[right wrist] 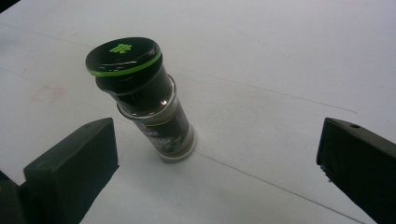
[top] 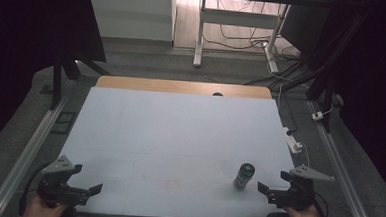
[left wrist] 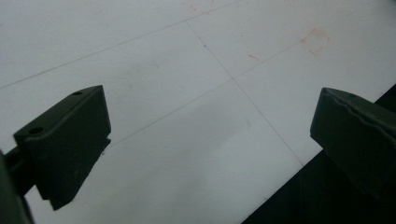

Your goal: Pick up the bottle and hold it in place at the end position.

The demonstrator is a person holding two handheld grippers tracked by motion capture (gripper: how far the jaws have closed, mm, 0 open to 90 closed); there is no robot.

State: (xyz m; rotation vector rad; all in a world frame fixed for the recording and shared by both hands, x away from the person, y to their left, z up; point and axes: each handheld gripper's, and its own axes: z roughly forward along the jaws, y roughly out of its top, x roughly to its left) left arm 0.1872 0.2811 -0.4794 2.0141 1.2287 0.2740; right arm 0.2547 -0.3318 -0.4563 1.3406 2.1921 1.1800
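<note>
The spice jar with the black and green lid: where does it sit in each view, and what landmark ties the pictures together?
High view: spice jar stands upright at lower right of the white table top, just left of the right gripper.
Left gripper view: not in it.
Right gripper view: left of centre, ahead of the open jaws.
Shared landmark: the faint reddish marks on the table top.

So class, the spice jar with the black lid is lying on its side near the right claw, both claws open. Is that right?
Not quite: the spice jar stands upright, as the right gripper view shows. It is near the right claw, and both claws are open, the left claw too.
</note>
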